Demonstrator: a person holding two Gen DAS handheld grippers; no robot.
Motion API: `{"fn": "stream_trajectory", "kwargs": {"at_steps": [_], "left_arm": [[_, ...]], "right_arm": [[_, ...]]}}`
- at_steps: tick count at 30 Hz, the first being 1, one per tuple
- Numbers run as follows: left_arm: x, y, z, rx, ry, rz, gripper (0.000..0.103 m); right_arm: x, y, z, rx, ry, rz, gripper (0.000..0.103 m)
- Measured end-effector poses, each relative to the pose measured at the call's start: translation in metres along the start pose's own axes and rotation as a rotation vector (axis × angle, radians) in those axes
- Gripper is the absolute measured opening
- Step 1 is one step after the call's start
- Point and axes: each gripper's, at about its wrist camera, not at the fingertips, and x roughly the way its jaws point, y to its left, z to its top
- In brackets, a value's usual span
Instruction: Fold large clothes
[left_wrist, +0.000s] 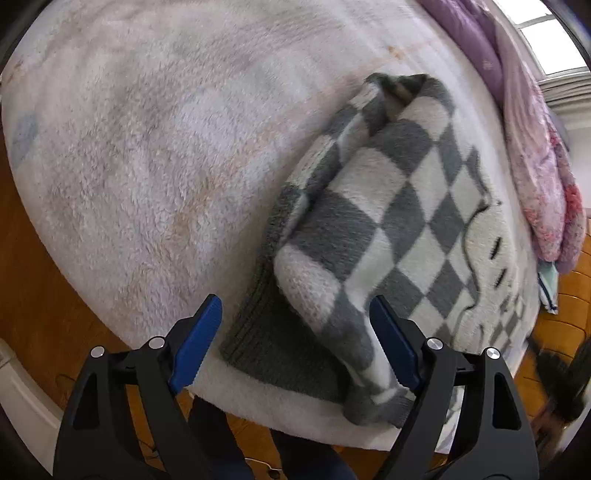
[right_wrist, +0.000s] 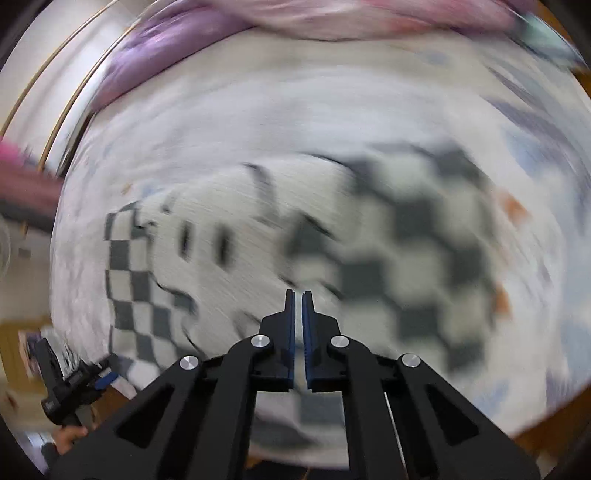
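Observation:
A grey-and-white checkered fleece garment (left_wrist: 384, 229) with a cartoon face lies on a fluffy white bed cover (left_wrist: 155, 155), its near sleeve folded over toward the bed's edge. My left gripper (left_wrist: 295, 310) is open and empty, its blue pads on either side of the sleeve's folded end, just above it. In the right wrist view the garment (right_wrist: 388, 240) is blurred by motion. My right gripper (right_wrist: 298, 295) is shut with nothing between its pads, above the garment's middle. The left gripper also shows in the right wrist view (right_wrist: 70, 384) at the lower left.
A purple and pink quilt (left_wrist: 524, 122) is piled along the bed's far side. Wooden floor (left_wrist: 40, 302) shows below the bed's near edge. A window (left_wrist: 546, 37) is at the top right.

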Motion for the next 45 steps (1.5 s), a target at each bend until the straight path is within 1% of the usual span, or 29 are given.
{"fn": "stream_trajectory", "kwargs": {"at_steps": [3,4,5,6,8,11,13,15,17,19,20,21,23,24,27,28,30,33,35,36,38,39,40,42,43,44,45], "left_arm": [[0.008,0.003,0.002,-0.02,0.007,0.016,0.083],[0.01,0.004,0.002,-0.025,0.008,0.018,0.083],[0.013,0.005,0.003,-0.034,0.014,0.016,0.083],[0.016,0.005,0.002,-0.041,0.017,0.01,0.083],[0.021,0.009,0.002,-0.059,0.02,0.002,0.087],[0.027,0.011,0.0,-0.088,0.011,-0.014,0.087],[0.028,0.013,-0.001,-0.097,0.011,-0.017,0.088],[0.03,0.011,-0.002,-0.109,0.022,-0.038,0.088],[0.031,0.008,-0.002,-0.095,0.03,-0.042,0.088],[0.033,0.006,-0.003,-0.089,0.034,-0.038,0.088],[0.035,0.008,-0.003,-0.092,0.038,-0.041,0.088],[0.037,0.008,-0.001,-0.096,0.041,-0.043,0.088],[0.042,0.005,-0.002,-0.087,0.047,-0.045,0.088],[0.044,0.006,-0.002,-0.075,0.048,-0.049,0.088],[0.047,0.006,-0.005,-0.062,0.044,-0.072,0.088],[0.046,0.009,-0.007,-0.066,0.04,-0.082,0.088],[0.045,0.015,-0.011,-0.067,0.035,-0.098,0.088],[0.043,0.023,-0.015,-0.073,0.026,-0.104,0.088],[0.041,0.03,-0.02,-0.086,0.022,-0.123,0.088],[0.043,0.034,-0.022,-0.095,0.026,-0.142,0.088],[0.043,0.04,-0.026,-0.107,0.029,-0.165,0.088],[0.044,0.038,-0.023,-0.102,0.033,-0.164,0.087],[0.043,0.037,-0.022,-0.083,0.036,-0.152,0.081],[0.042,0.031,-0.022,-0.036,0.04,-0.127,0.075],[0.042,0.028,-0.02,-0.03,0.038,-0.13,0.067],[0.04,0.028,-0.021,-0.027,0.036,-0.141,0.064],[0.04,0.026,-0.02,-0.03,0.037,-0.157,0.052]], "right_arm": [[0.045,0.033,0.037,-0.05,0.031,0.038,0.002],[0.058,0.039,0.043,-0.063,0.043,0.04,0.002],[0.073,0.048,0.051,-0.095,0.064,0.024,0.002],[0.09,0.055,0.055,-0.138,0.089,-0.021,0.0],[0.119,0.054,0.06,-0.161,0.134,-0.056,0.0],[0.136,0.044,0.063,-0.155,0.151,-0.037,0.0],[0.137,0.044,0.064,-0.157,0.159,-0.03,0.0],[0.131,0.046,0.06,-0.154,0.165,-0.02,0.0],[0.118,0.042,0.046,-0.114,0.202,0.008,0.0],[0.11,0.038,0.02,-0.081,0.262,0.039,0.0],[0.111,0.036,0.002,-0.071,0.301,0.041,0.0],[0.112,0.035,-0.016,-0.065,0.317,0.033,0.0],[0.113,0.031,-0.034,-0.069,0.271,0.033,0.0],[0.117,0.03,-0.035,-0.077,0.253,0.029,0.0],[0.124,0.031,-0.029,-0.066,0.268,0.015,0.0],[0.122,0.035,-0.029,-0.079,0.263,0.012,0.0],[0.113,0.036,-0.036,-0.065,0.247,0.015,0.0],[0.101,0.031,-0.07,-0.011,0.28,0.02,0.0],[0.11,0.026,-0.094,0.012,0.322,0.032,0.0],[0.113,0.022,-0.102,0.019,0.302,0.04,0.0],[0.119,0.019,-0.105,0.024,0.279,0.052,0.0],[0.123,0.018,-0.102,0.04,0.282,0.056,0.0],[0.123,0.017,-0.101,0.044,0.286,0.057,0.0],[0.124,0.018,-0.1,0.026,0.287,0.058,0.0],[0.122,0.017,-0.1,0.017,0.279,0.059,0.0],[0.122,0.023,-0.098,0.01,0.267,0.06,0.0],[0.117,0.023,-0.102,0.008,0.253,0.058,0.0]]}}
